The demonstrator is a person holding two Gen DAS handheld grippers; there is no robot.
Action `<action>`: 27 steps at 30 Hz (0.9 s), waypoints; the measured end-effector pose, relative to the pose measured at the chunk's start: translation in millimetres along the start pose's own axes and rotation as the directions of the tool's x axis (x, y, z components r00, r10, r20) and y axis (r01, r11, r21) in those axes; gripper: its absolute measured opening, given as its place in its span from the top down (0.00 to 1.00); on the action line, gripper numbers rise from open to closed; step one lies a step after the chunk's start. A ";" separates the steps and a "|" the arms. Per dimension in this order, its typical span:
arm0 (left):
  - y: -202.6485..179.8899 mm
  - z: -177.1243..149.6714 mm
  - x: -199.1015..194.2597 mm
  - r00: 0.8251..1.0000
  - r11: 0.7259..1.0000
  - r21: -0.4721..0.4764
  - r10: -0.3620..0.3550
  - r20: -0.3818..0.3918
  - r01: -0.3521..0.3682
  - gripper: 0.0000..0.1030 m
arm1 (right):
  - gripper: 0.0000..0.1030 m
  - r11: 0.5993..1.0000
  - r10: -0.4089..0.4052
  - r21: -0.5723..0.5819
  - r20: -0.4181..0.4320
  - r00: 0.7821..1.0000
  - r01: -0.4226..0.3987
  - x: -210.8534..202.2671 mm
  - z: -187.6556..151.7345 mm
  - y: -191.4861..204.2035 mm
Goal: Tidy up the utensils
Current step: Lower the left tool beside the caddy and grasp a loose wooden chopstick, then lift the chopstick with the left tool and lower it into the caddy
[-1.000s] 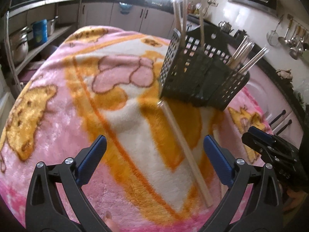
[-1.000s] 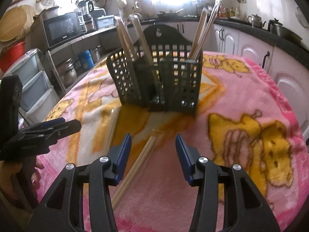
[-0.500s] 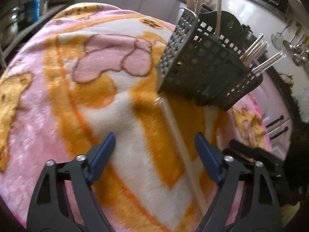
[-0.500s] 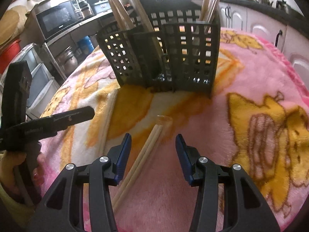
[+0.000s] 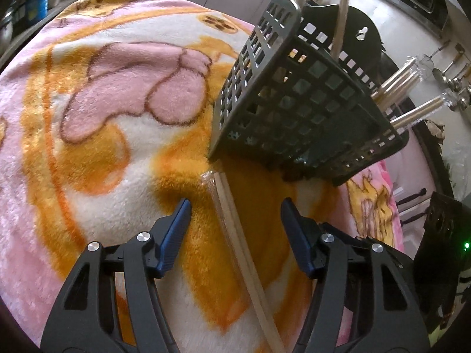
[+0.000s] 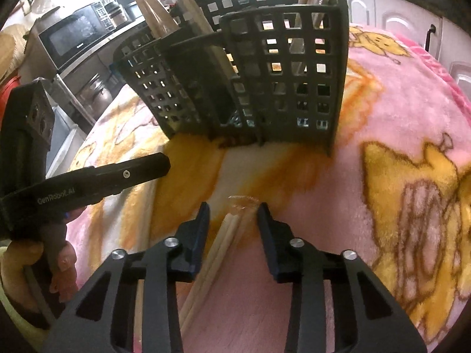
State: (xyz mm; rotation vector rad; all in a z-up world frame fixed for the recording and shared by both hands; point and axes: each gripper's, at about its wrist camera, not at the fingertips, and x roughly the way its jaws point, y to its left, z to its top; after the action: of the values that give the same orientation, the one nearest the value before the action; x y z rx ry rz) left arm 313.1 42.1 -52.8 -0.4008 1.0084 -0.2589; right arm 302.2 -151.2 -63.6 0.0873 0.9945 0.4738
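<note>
A dark grey slotted utensil caddy stands on the blanket and holds several wrapped chopstick pairs; it also shows in the right wrist view. A wrapped pair of wooden chopsticks lies flat in front of it. My left gripper is open, low over the blanket, with that pair between its fingers. A second wrapped pair lies between the fingers of my open right gripper, its clear wrapper tip just past the fingertips. The left gripper's body shows at the left of the right wrist view.
A pink and orange fleece blanket covers the table. A microwave and shelves with pots stand behind on the left. White cabinets run along the back and right. Ladles hang on the wall.
Both grippers have dropped and moved forward toward the caddy. Each now straddles a chopstick pair lying on the blanket. The right gripper's opening looks narrower.
</note>
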 end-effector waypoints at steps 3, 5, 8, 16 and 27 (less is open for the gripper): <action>-2.8 4.8 5.1 1.000 1.000 0.004 0.015 0.000 -0.015 0.48 | 0.80 1.000 -0.014 -0.011 0.009 1.000 0.014 2.7 3.2 0.1; -2.6 7.3 7.4 1.000 1.000 0.001 0.024 0.004 -0.024 0.49 | 0.86 1.000 -0.017 -0.017 0.017 1.000 0.017 2.7 4.6 0.2; -0.2 10.5 9.2 0.999 0.999 -0.007 0.053 0.009 -0.053 0.60 | 0.87 0.999 -0.017 -0.027 0.027 1.000 0.017 3.0 6.0 1.2; 18.8 16.4 4.4 0.998 0.997 -0.036 0.065 -0.010 -0.065 0.89 | 0.88 0.999 0.015 -0.037 0.049 0.999 -0.014 -10.4 9.0 3.3; 16.3 14.6 -44.7 0.995 1.000 -0.005 -0.015 0.102 0.015 0.99 | 0.88 0.996 0.021 -0.090 0.128 0.992 -0.010 -51.2 16.9 14.3</action>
State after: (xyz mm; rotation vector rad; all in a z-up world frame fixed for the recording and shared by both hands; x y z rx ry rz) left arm 303.2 77.2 -18.9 -0.4229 0.9066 -0.2470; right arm 288.0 -157.6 -10.1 0.0451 0.8456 0.5197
